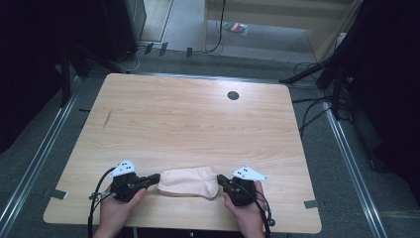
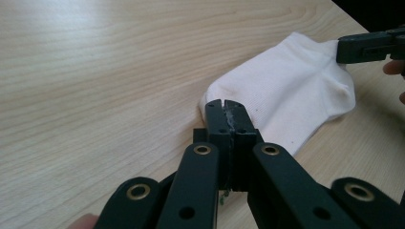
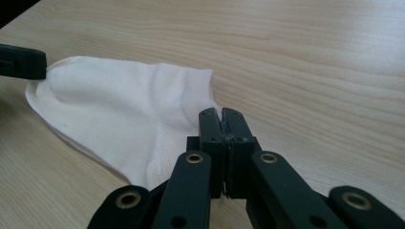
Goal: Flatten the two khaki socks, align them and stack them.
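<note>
Lying flat near the front edge of the pale wooden worktop (image 1: pixel 198 114), the cream ankle sock (image 1: pixel 189 181) runs lengthwise between both tongs, left tongs (image 2: pixel 224 106) and right tongs (image 3: pixel 219 114) each clenched on an end.

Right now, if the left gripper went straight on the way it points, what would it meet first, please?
The sock, at whose near end the shut left gripper already sits. Beyond the sock, probably the right gripper at the far end, though depth is hard to judge.
</note>
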{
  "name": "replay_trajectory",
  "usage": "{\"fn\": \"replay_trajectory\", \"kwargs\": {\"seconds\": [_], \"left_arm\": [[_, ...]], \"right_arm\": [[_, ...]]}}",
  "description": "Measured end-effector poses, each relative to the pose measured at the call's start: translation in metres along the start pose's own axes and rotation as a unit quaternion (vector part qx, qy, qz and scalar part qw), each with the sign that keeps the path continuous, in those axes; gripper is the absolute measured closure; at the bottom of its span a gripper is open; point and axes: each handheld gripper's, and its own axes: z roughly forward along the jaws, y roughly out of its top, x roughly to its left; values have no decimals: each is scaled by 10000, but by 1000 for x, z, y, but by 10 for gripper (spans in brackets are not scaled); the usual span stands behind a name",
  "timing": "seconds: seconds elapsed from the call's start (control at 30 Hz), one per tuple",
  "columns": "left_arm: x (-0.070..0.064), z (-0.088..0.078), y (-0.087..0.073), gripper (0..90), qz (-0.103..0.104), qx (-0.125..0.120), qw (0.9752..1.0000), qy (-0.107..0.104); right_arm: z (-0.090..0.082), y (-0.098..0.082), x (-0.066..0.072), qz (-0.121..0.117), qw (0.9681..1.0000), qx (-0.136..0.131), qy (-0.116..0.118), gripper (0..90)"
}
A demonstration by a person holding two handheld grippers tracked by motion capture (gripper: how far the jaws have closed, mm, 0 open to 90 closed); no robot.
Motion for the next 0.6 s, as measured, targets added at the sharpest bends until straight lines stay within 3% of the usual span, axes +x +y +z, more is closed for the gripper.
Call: {"fn": "replay_trajectory", "kwargs": {"seconds": [0.13,0.17,0.27,0.33,0.37,0.4,0.43,0.6], "left_arm": [[-5,-4,1,900,406,67,9984,383],[-5,-4,1,900,419,89,9981,440],[-3,-4,0,900,329,114,9984,441],[-3,-3,-2,900,315,124,9991,263],[-5,-1,-2,900,324,135,9991,245],[-7,1,-5,900,341,71,9990,285],[-7,2,-6,900,330,85,9990,284],[-8,10,-8,900,384,170,9985,360]], "right_arm": [[-3,1,-4,-6,10000,67,-42,900],[-3,1,-5,50,9999,83,-89,900],[-5,1,-10,116,9997,119,-159,900],[-6,1,-10,161,9998,120,-78,900],[-5,0,-9,66,9999,115,-84,900],[-5,0,-7,32,9999,111,-95,900],[-2,-1,-5,30,9999,113,41,900],[6,-4,-2,-56,10000,62,26,900]]}}
